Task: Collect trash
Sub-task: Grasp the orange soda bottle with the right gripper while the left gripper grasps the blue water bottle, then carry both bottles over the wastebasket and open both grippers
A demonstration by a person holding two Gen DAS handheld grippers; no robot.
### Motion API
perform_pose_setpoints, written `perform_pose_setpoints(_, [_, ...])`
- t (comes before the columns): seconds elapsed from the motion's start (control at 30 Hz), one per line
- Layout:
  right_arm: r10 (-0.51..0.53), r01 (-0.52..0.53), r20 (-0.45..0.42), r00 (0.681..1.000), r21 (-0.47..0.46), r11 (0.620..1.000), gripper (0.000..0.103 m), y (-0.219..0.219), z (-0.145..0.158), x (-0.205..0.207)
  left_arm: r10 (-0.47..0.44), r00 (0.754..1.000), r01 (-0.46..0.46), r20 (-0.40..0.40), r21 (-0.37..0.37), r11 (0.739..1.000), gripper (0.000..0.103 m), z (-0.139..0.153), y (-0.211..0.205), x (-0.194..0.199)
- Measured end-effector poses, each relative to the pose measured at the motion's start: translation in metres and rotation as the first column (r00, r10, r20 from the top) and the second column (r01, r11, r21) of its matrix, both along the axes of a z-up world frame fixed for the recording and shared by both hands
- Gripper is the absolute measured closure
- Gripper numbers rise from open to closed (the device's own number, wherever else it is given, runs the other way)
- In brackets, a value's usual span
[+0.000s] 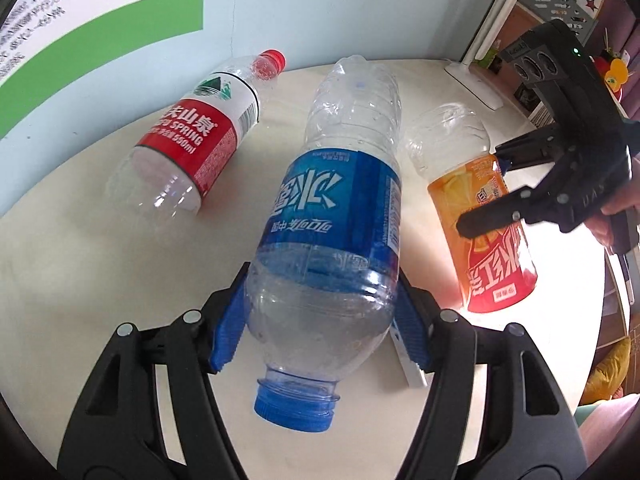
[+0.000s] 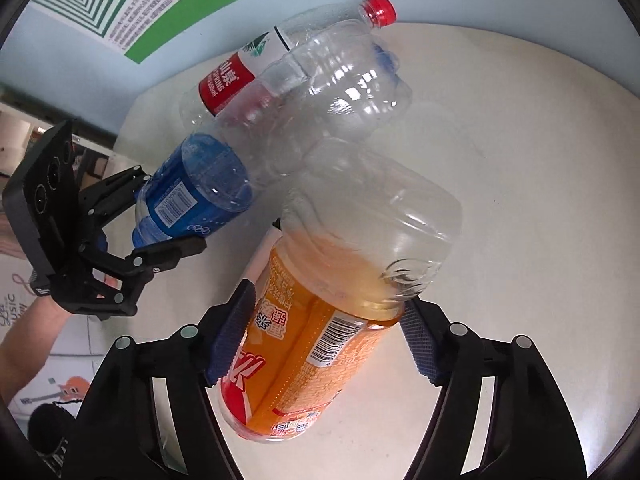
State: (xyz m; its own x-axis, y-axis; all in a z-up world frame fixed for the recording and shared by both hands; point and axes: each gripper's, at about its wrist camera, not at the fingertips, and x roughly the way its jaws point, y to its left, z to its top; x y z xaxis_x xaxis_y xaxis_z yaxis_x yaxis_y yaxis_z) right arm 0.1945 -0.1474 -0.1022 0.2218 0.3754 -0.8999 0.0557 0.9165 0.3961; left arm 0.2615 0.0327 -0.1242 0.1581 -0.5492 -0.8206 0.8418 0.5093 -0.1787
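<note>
My left gripper [image 1: 320,320] is shut on a clear bottle with a blue label [image 1: 332,200]. Its blue pads [image 1: 230,320] press both sides near the blue cap, which points toward the camera. My right gripper [image 2: 324,340] is shut on an orange-labelled bottle [image 2: 312,320], with a pad against each side of the label. In the left wrist view the right gripper [image 1: 480,188] straddles the orange bottle [image 1: 500,276] at the right. The right wrist view shows the left gripper [image 2: 172,208] holding the blue bottle [image 2: 192,196]. A red-labelled bottle [image 1: 192,136] with a red cap lies on the round white table [image 1: 80,280].
The red-labelled bottle [image 2: 228,80] lies behind the blue one, near the wall. A green and white poster [image 1: 80,20] hangs on that wall. A white stand [image 1: 476,80] and a cluttered shelf sit at the table's far right edge. A person's forearm [image 2: 24,340] shows at left.
</note>
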Motion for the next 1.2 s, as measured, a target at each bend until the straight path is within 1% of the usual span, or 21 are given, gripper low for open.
perform_pose_setpoints(0.03, [0.003,-0.003,0.005,1.0,0.002,1.0,0.038,-0.001,0.004,-0.004,0.006,1.0,-0.006,0.004,-0.003,1.0,0.04,0.003,0.005,-0.004])
perform_pose_setpoints(0.23, [0.044,-0.044,0.044,0.998,0.0,0.999,0.039,0.007,0.026,-0.025,0.063,0.998,-0.062,0.026,-0.019,0.998,0.04,0.024,0.035,-0.034])
perform_pose_setpoints(0.5, [0.161,-0.162,0.095,0.982,0.002,0.987,0.04,0.035,0.055,-0.045,0.176,0.984,-0.174,0.043,-0.039,0.984,0.04,0.045,0.089,-0.078])
perform_pose_setpoints(0.63, [0.249,-0.25,0.125,0.96,-0.01,0.968,0.041,0.054,0.074,-0.047,0.23,0.972,-0.228,0.055,-0.043,0.973,0.04,0.056,0.113,-0.093])
perform_pose_setpoints(0.77, [0.322,-0.325,0.158,0.933,-0.01,0.946,0.042,0.069,0.09,-0.05,0.291,0.955,-0.287,0.065,-0.066,0.956,0.04,0.069,0.135,-0.103])
perform_pose_setpoints(0.97, [0.414,-0.422,0.193,0.89,0.001,0.907,0.042,0.104,0.104,-0.05,0.355,0.929,-0.348,0.103,-0.08,0.934,0.04,0.088,0.155,-0.125])
perform_pose_setpoints(1.07, [0.456,-0.468,0.206,0.866,0.011,0.883,0.042,0.119,0.109,-0.051,0.39,0.914,-0.383,0.114,-0.082,0.92,0.04,0.093,0.163,-0.136])
perform_pose_setpoints(1.13, [0.484,-0.499,0.216,0.848,0.02,0.866,0.042,0.127,0.113,-0.052,0.42,0.899,-0.413,0.12,-0.08,0.907,0.04,0.094,0.171,-0.144])
perform_pose_setpoints(1.2, [0.511,-0.53,0.225,0.829,0.029,0.847,0.042,0.137,0.115,-0.053,0.459,0.881,-0.451,0.116,-0.084,0.888,0.04,0.094,0.183,-0.155])
